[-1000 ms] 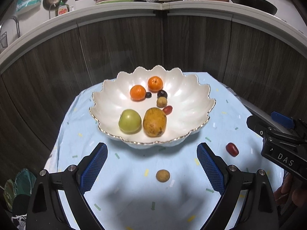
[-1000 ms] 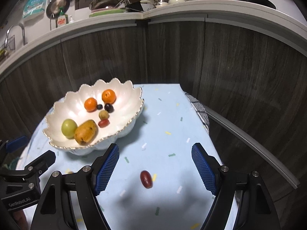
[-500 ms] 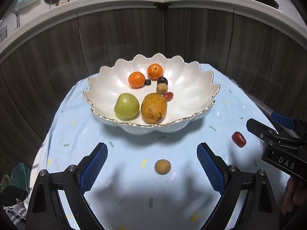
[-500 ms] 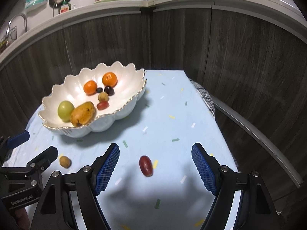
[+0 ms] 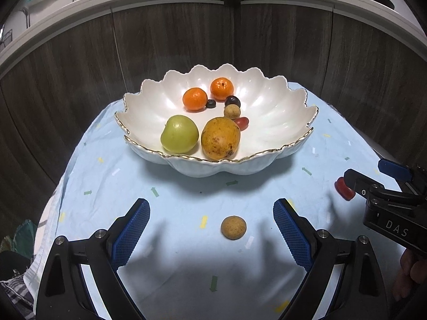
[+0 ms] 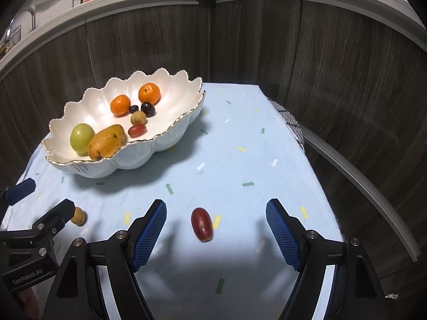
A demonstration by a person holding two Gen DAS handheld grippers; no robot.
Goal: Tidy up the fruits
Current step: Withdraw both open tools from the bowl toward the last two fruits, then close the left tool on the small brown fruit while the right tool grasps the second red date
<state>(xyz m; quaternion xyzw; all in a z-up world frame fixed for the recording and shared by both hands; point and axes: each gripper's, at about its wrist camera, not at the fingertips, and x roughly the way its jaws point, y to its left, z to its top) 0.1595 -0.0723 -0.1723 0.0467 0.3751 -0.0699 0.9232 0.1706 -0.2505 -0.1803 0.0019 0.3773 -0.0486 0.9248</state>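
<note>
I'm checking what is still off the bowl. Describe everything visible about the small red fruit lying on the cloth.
The small red fruit is an elongated oval, deep red with a smooth, slightly glossy skin, like a date or grape tomato. It lies on its side on the light blue cloth, alone and whole, well outside the white scalloped bowl. It sits between the open blue-padded fingers of the right gripper, closer to the left pad, and neither pad touches it. Only the cloth touches it.

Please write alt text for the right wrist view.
The open right gripper hangs over a red oval fruit on a light blue cloth. A white scalloped bowl holding fruit stands behind, to the left.
</note>
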